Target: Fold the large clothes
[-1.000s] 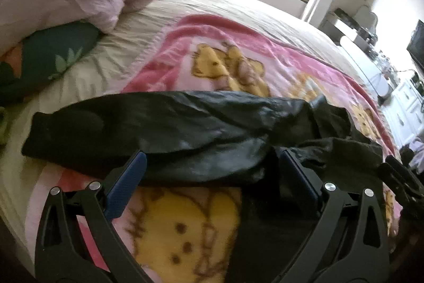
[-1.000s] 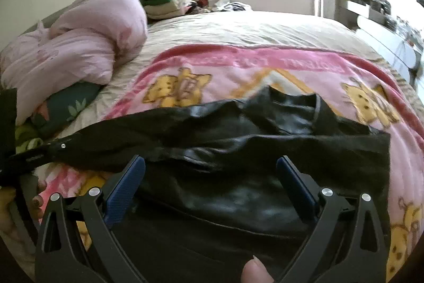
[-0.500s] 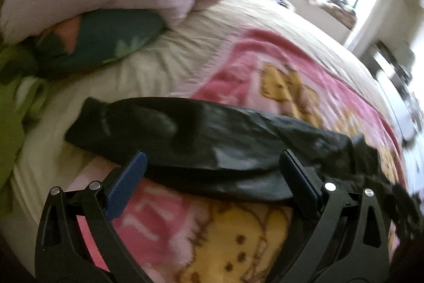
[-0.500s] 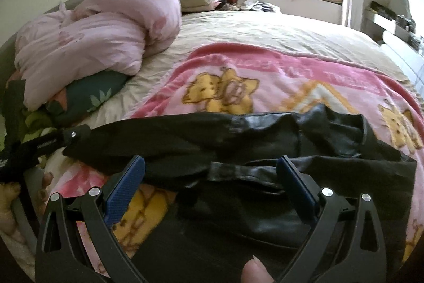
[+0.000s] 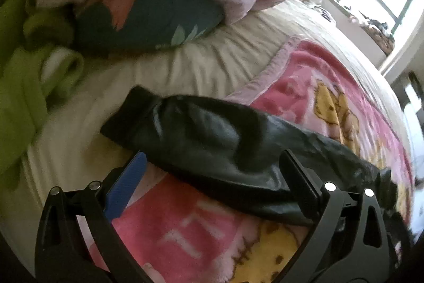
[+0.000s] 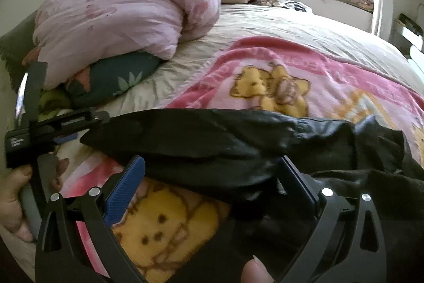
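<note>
I see the glossy black jacket [image 5: 225,150] sleeve stretched toward nine o'clock; both grippers, left [image 5: 212,166] and right [image 6: 212,171], gape released; only the right view shows its body [image 6: 344,203].

Pink blanket [image 6: 304,65] lettering seems too blurred to read.

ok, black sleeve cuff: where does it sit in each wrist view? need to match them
Left wrist: sleeve cuff left of centre, lying on the cream sheet just above the open left gripper.
Right wrist: same cuff at mid-left, near the left gripper's tip; open right gripper below the sleeve.
Shared landmark: dark green leaf-print pillow under the pink duvet.
</note>
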`<state>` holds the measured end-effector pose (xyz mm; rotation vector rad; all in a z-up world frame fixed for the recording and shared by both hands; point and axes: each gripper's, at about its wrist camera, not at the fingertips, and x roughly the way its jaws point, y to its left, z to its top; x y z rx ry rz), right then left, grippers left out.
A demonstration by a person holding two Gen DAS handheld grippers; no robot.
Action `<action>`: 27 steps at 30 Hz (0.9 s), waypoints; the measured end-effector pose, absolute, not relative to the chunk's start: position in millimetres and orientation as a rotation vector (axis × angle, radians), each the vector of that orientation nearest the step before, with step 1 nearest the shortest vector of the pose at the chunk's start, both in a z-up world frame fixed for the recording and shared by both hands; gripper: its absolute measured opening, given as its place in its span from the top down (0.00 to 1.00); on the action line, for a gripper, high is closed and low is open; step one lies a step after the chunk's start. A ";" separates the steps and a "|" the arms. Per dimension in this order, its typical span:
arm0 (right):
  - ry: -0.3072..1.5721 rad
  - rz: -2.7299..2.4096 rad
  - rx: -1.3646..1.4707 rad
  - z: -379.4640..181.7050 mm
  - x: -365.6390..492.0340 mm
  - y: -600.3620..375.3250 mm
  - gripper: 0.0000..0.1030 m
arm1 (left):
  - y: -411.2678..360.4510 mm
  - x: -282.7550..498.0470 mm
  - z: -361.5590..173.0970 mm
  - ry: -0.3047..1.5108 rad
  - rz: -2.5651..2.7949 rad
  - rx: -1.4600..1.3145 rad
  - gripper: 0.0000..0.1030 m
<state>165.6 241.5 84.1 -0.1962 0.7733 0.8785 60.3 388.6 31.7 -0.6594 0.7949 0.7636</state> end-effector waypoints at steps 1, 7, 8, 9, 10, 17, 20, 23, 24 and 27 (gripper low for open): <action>0.777 0.886 -0.198 82.2 164.2 245.3 0.04 | 392.2 59.3 28.6 0.801 0.771 -0.672 0.09; 0.838 0.927 -0.179 70.6 164.3 264.8 0.04 | 412.5 51.7 11.0 0.849 0.813 -0.743 0.09; 0.840 0.930 -0.181 69.9 163.3 267.2 0.04 | 415.6 49.4 7.5 0.852 0.810 -0.764 0.09; 0.840 0.933 -0.181 69.8 162.1 268.4 0.04 | 418.0 48.0 4.6 0.857 0.811 -0.783 0.09; 0.841 0.936 -0.178 69.5 161.7 268.3 0.04 | 420.8 46.1 0.8 0.868 0.816 -0.806 0.09; 0.868 0.925 -0.175 60.5 165.4 259.2 0.04 | 435.4 45.3 -28.8 0.924 0.843 -0.920 0.09; 0.894 0.916 -0.145 57.3 168.9 246.8 0.04 | 441.0 47.9 -39.0 0.911 0.848 -0.931 0.09; 0.894 0.900 -0.142 59.5 170.1 230.5 0.04 | 448.6 54.3 -40.1 0.827 0.796 -0.948 0.19; 0.886 0.891 -0.147 61.2 170.4 224.3 0.04 | 449.8 57.2 -41.1 0.816 0.788 -0.951 0.26; 0.851 0.842 -0.166 67.1 172.0 201.4 0.04 | 448.9 62.3 -38.2 0.779 0.793 -0.932 0.69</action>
